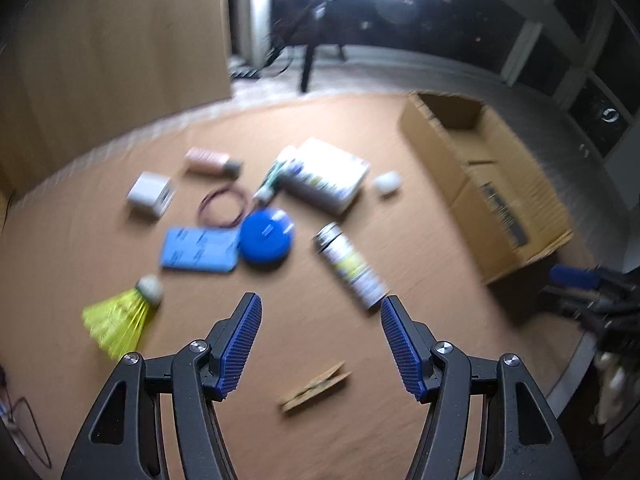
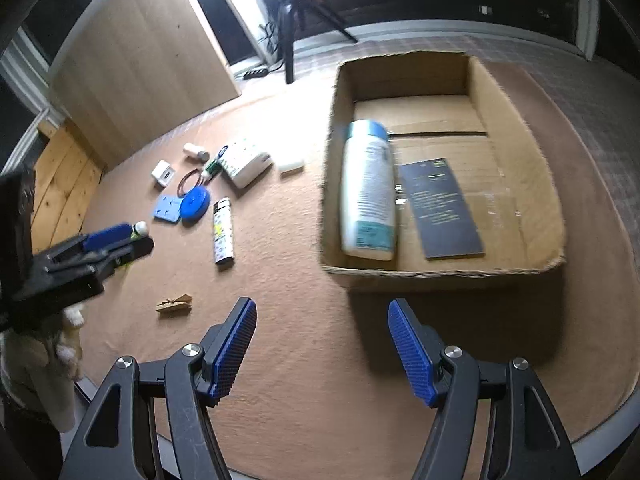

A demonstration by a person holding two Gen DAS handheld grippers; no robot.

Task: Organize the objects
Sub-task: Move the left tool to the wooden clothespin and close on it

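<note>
Both jaws of the left hand-held gripper [image 1: 321, 320] are spread wide, nothing held; the clothespin [image 1: 314, 387] lies just below its tips, lower centre. The right hand-held gripper [image 2: 322, 322] is likewise released, the cardboard box [image 2: 516, 264] seen above it with a white bottle [image 2: 368, 192] inside.

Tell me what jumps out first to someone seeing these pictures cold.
The open cardboard box on the right of the brown mat, with a white lotion bottle and a dark booklet lying inside. Left of it is a scatter of small things, brightest the yellow shuttlecock and the blue round case. Both hand-held grippers, left and right, hang open above the mat.
</note>
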